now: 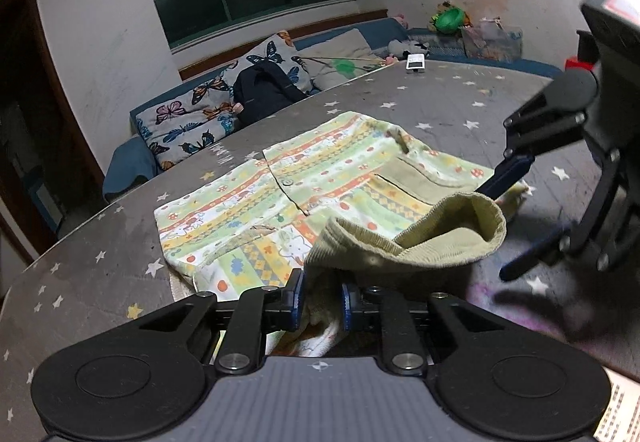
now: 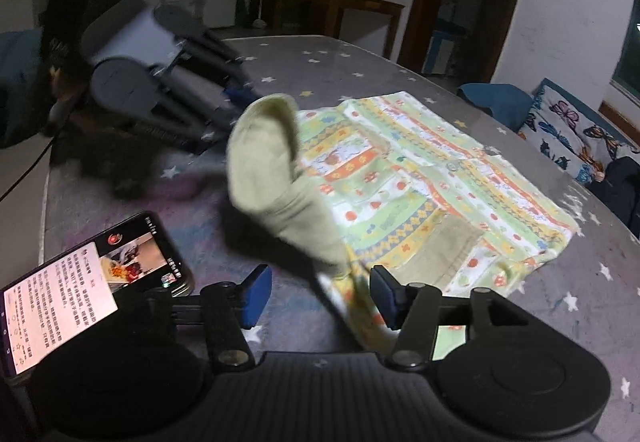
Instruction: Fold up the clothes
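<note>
Star-printed grey bedding [image 1: 460,98] carries the patterned children's shirt [image 1: 256,202] at mid-frame. Nearest, the left gripper [image 1: 320,302] has its jaws nearly closed on the bunched hem and the olive cuffed sleeve [image 1: 440,238]. The right gripper [image 2: 320,294] stands wide open with cloth loose between its fingers, so a pull could drag the flat part askew.

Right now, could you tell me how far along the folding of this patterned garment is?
Early stage. Done: the garment lies mostly spread flat on the star-print table. In hand: the left gripper is shut on a bunched sleeve with an olive cuff, lifted over the body; the right gripper is open around fabric near it. Left: laying that sleeve down and every later fold; none shows yet.
</note>
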Available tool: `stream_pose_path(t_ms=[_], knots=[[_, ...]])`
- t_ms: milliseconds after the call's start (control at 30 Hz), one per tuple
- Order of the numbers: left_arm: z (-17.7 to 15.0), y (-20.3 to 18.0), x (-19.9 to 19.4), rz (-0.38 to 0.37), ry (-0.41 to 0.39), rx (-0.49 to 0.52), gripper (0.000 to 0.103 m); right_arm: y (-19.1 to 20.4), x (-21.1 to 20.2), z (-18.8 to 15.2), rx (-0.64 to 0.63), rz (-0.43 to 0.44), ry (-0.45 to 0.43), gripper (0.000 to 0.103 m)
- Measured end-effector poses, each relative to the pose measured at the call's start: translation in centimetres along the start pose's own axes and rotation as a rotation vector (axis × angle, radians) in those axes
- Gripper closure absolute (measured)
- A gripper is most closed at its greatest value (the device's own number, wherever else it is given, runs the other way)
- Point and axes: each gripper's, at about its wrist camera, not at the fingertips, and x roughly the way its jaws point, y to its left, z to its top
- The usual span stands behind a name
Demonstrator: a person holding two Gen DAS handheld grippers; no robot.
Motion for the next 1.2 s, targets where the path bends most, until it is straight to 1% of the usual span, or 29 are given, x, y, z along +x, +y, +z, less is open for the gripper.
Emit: stream_pose_path(t_ms=[167, 200, 267, 333, 367, 400, 467, 500, 667, 700, 767, 833, 967, 1000, 1033, 1067, 1200], knots=[[0.5, 0.3, 0.1, 0.002, 0.003, -0.011, 0.083, 0.3, 0.6, 0.0, -0.009, -0.009, -0.004, 0.044], [0.5, 0.3, 0.1, 0.002, 0.004, -0.009, 0.082, 0.3, 0.8, 0.0, -0.011, -0.010, -0.005, 0.046], [0.4, 0.1, 0.0, 0.002, 0.006, 0.003, 0.081, 0.5, 1.0, 0.1, -0.014, -0.014, -0.007, 0.053], [0.1, -0.3, -0.2, 0.010, 0.003, 0.032, 0.080, 0.6, 1.3, 0.1, -0.018, -0.017, -0.009, 0.065], [-0.1, -0.5, -0.4, 0.012, 0.001, 0.047, 0.079, 0.6, 1.4, 0.1, -0.020, -0.019, -0.010, 0.070], [-0.2, -0.7, -0.6, 0.017, -0.005, 0.061, 0.075, 0.3, 1.4, 0.2, 0.002, -0.018, -0.012, 0.075], [-0.6, -1.1, -1.1, 0.028, -0.016, 0.090, 0.071, -0.9, 1.3, 0.4, 0.076, -0.003, -0.017, 0.078], [-0.8, -1.2, -1.3, 0.028, -0.021, 0.099, 0.070, -1.4, 1.2, 0.5, 0.105, 0.005, -0.021, 0.079], [-1.7, -1.5, -1.7, 0.036, -0.020, 0.132, 0.067, -2.0, 0.7, 0.8, 0.153, 0.016, -0.031, 0.081], [-1.9, -1.6, -1.8, 0.039, -0.018, 0.143, 0.062, -2.0, 0.7, 0.8, 0.156, 0.016, -0.033, 0.081], [-2.2, -1.8, -1.9, 0.042, -0.014, 0.163, 0.060, -1.9, 0.6, 0.8, 0.161, 0.014, -0.035, 0.081], [-2.4, -1.9, -1.9, 0.042, -0.010, 0.182, 0.060, -1.7, 0.3, 0.8, 0.160, 0.015, -0.038, 0.081], [-2.8, -2.3, -1.2, 0.066, 0.011, 0.233, 0.060, -1.3, -0.2, 0.7, 0.159, 0.019, -0.044, 0.081], [-2.9, -2.4, -1.1, 0.070, 0.015, 0.238, 0.061, -1.3, -0.4, 0.7, 0.159, 0.019, -0.046, 0.082], [-2.9, -2.4, -0.9, 0.074, 0.019, 0.242, 0.066, -1.2, -0.5, 0.6, 0.158, 0.020, -0.048, 0.082], [-3.0, -2.4, -0.8, 0.078, 0.023, 0.245, 0.081, -1.1, -0.6, 0.6, 0.158, 0.021, -0.049, 0.083], [-3.1, -1.9, -1.0, 0.077, 0.016, 0.202, 0.091, -0.7, -1.2, 0.5, 0.156, 0.024, -0.055, 0.087]])
